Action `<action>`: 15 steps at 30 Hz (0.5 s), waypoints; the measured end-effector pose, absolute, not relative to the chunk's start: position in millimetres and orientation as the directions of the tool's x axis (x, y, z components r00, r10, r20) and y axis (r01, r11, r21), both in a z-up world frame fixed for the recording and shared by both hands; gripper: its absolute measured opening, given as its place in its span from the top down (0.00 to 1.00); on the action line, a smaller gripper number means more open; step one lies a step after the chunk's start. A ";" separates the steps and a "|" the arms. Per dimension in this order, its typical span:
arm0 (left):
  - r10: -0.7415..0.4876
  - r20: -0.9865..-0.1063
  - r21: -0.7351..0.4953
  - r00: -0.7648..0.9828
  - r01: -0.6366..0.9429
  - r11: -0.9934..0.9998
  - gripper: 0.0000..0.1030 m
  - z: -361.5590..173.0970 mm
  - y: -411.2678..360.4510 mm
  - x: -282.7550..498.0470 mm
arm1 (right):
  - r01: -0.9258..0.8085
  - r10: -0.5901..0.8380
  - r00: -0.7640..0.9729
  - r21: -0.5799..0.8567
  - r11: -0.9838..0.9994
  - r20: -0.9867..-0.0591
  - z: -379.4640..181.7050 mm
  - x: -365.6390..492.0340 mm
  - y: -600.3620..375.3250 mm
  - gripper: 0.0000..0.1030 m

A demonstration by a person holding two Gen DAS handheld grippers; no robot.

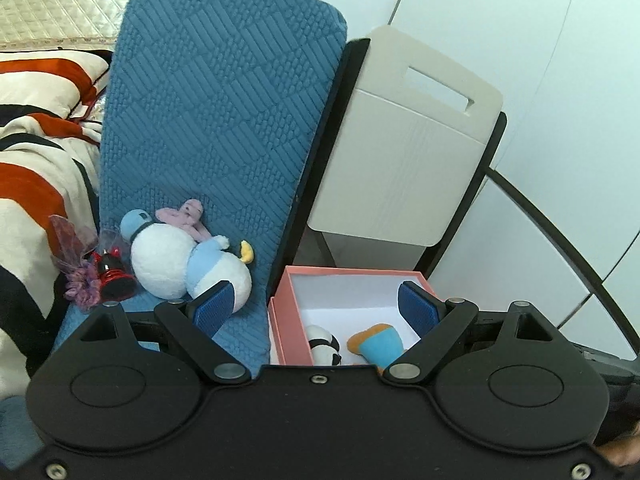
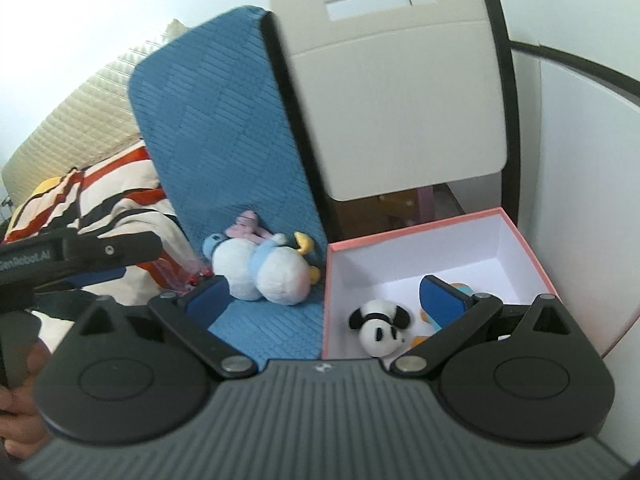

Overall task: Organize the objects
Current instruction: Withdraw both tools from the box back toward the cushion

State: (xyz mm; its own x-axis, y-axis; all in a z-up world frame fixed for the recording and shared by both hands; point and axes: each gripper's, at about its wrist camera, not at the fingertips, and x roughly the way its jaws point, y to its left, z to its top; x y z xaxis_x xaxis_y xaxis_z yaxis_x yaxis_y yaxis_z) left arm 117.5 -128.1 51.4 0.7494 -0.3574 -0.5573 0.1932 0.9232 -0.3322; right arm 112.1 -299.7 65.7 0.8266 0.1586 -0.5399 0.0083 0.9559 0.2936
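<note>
A pink box [image 1: 289,292] [image 2: 400,236] with a white inside stands beside a blue cushion [image 1: 216,112] [image 2: 216,120]. Inside it lie a small panda plush [image 1: 325,346] [image 2: 379,326] and an orange-and-blue plush [image 1: 378,344] [image 2: 468,290]. On the cushion lie a white-and-blue duck plush [image 1: 180,264] [image 2: 264,268], a small pink plush [image 1: 186,216] [image 2: 246,226] and a red toy [image 1: 112,274]. My left gripper [image 1: 316,306] is open and empty, over the cushion edge and the box. My right gripper [image 2: 326,300] is open and empty, over the box's near left wall.
A striped orange, black and cream blanket [image 1: 36,168] [image 2: 104,200] lies left of the cushion. A beige chair back [image 1: 404,140] [image 2: 392,92] stands behind the box. A white wall [image 1: 520,20] is on the right. A purple mesh bag [image 1: 74,248] lies by the red toy.
</note>
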 end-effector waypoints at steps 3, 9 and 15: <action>-0.351 -0.553 -0.336 0.756 0.183 0.924 0.15 47.4 -115.6 107.2 | -0.004 0.159 0.837 0.285 0.959 -0.523 68.7 105.5 -287.5 0.00; -0.350 -0.529 -0.348 0.773 0.179 0.920 0.14 43.4 -91.2 90.7 | -0.010 0.155 0.835 0.269 0.963 -0.527 68.6 97.1 -264.5 0.00; -0.353 -0.511 -0.361 0.784 0.176 0.916 0.14 40.6 -71.4 76.5 | -0.018 0.160 0.842 0.269 0.963 -0.516 69.3 87.9 -242.8 0.00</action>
